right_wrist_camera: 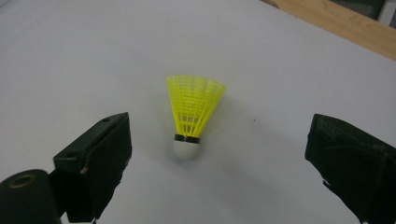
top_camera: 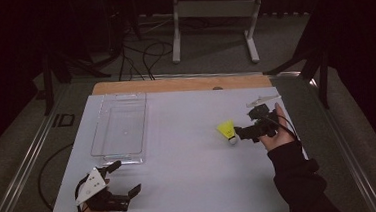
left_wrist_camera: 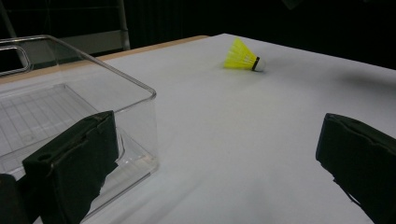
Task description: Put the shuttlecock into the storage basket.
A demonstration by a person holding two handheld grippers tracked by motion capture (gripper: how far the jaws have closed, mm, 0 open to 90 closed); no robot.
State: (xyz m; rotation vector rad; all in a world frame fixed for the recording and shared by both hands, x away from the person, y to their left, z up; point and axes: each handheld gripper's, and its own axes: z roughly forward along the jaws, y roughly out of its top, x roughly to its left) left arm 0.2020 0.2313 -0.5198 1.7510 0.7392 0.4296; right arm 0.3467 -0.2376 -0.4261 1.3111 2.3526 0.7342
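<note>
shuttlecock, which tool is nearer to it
Right. The right tool is open just short of the yellow shuttlecock, not touching it. The left tool is open far across the table by the clear bin.

Left gripper [left_wrist_camera: 219,154] is holding its jaws wide apart beside the bin [left_wrist_camera: 140,93]; shuttlecock [left_wrist_camera: 243,58] is lying beyond the bin.
</note>
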